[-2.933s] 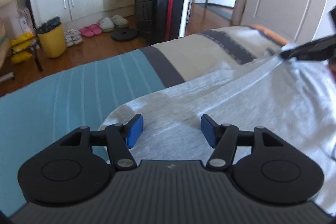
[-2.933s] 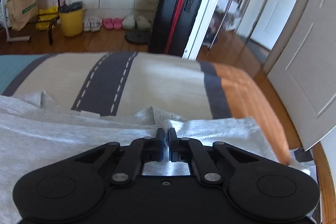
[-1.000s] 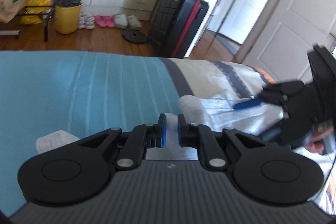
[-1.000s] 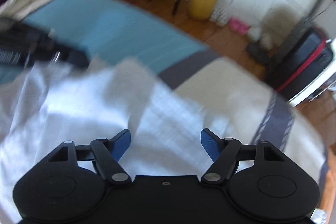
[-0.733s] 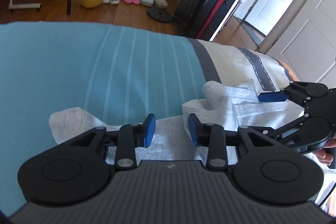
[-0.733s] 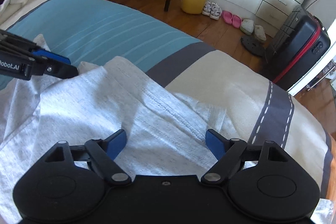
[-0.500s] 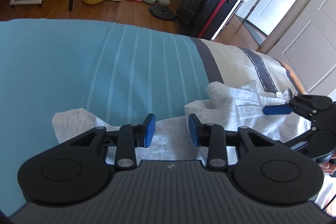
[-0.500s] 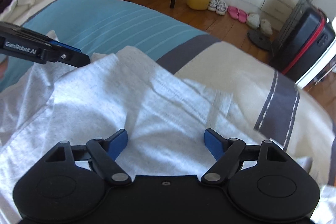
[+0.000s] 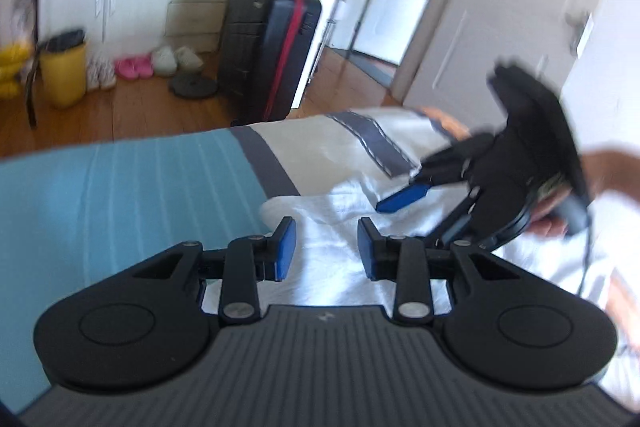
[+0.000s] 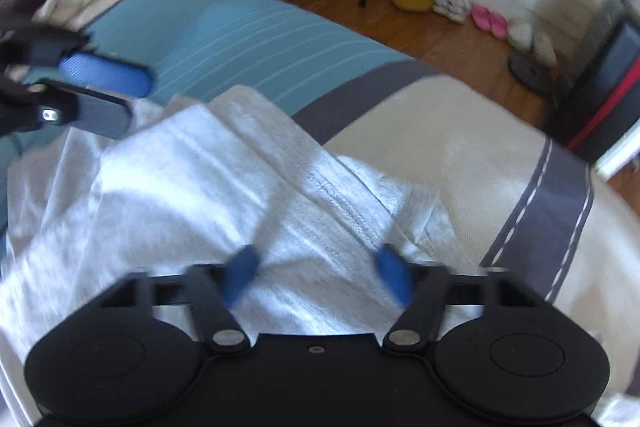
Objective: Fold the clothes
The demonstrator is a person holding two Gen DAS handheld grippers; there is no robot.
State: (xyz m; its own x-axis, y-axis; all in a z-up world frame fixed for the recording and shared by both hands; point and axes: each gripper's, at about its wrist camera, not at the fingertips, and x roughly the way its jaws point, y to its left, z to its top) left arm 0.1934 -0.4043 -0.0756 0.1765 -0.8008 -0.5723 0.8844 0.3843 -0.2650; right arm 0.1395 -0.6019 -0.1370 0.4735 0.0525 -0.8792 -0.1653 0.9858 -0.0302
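A light grey garment (image 9: pixel 332 211) lies rumpled on the bed, its stitched hem (image 10: pixel 340 203) running across the folded layers. My left gripper (image 9: pixel 326 247) hovers over the garment's left edge. Its jaws are closing a little, a gap still stands between the blue pads, and nothing is pinched. My right gripper (image 10: pixel 318 275) points steeply down at the hem area. Its jaws are closing with cloth lying under the gap, and the blurred pads do not press on it. Each gripper shows in the other's view: the right gripper (image 9: pixel 404 197) and the left gripper (image 10: pixel 100 95).
The bed cover (image 9: pixel 120 195) is teal, with grey and cream bands toward the foot (image 10: pixel 460 147). A black suitcase (image 9: pixel 272 51), a yellow bin (image 9: pixel 64 75) and shoes (image 9: pixel 136 67) stand on the wooden floor beyond. A person's hand (image 9: pixel 552 215) holds the right gripper.
The left gripper went from almost shut to open and swung up and right over the garment. The right gripper's jaws have drawn much closer together while staying over the same cloth.
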